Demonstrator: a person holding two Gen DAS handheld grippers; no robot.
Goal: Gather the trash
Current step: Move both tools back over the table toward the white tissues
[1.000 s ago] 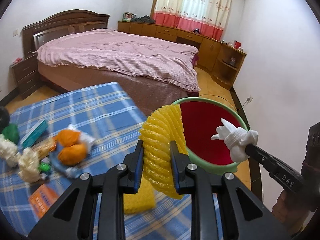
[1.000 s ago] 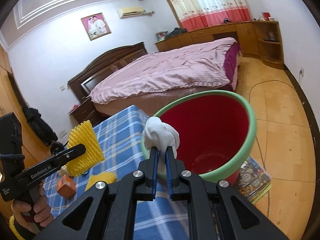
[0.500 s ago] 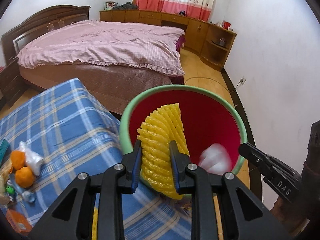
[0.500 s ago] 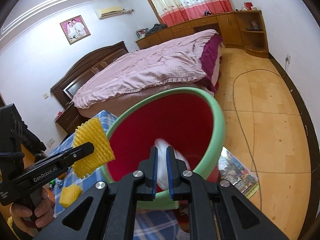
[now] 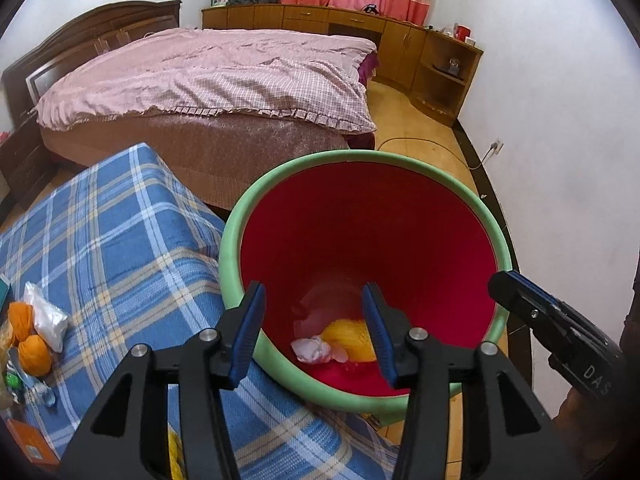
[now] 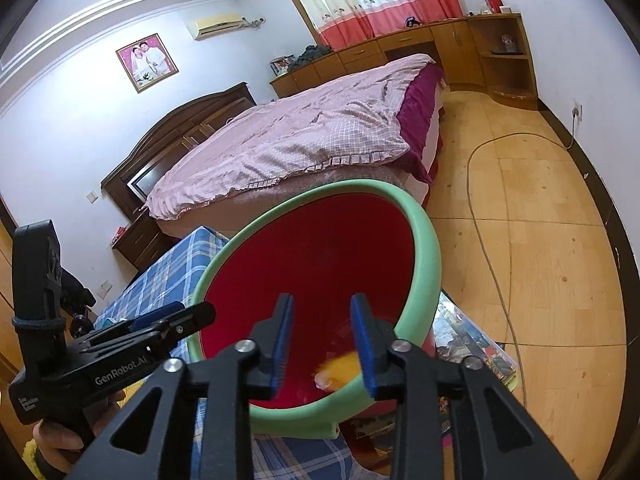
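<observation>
Setting: bedroom with tiled floor, bed (image 5: pixel 208 76) under a pink checked quilt, wooden cabinets along the far wall. Foreground: counter (image 5: pixel 120 240) draped in blue plaid cloth, woven and soft.

Bin (image 5: pixel 356 168): round plastic bucket, smooth red interior, thick pale-green rim, standing just beside the counter's edge.

Change noted: half a second ago the left gripper (image 5: pixel 312 328) pinched a yellow foam fruit net (image 5: pixel 348 332) over the bin; now its jaws are spread and empty, and the net, ribbed and springy, lies on the bin's bottom. Touching it lies the crumpled white tissue (image 5: pixel 310 349), released slightly earlier by the right gripper (image 6: pixel 322 344), whose jaws are likewise spread and empty.

Meaning: two items are binned, and both grippers are free for another pick.

Remaining on counter: two oranges (image 5: pixel 30 336), a crinkled clear plastic bag (image 5: pixel 46 318), an orange carton (image 5: pixel 30 444).
</observation>
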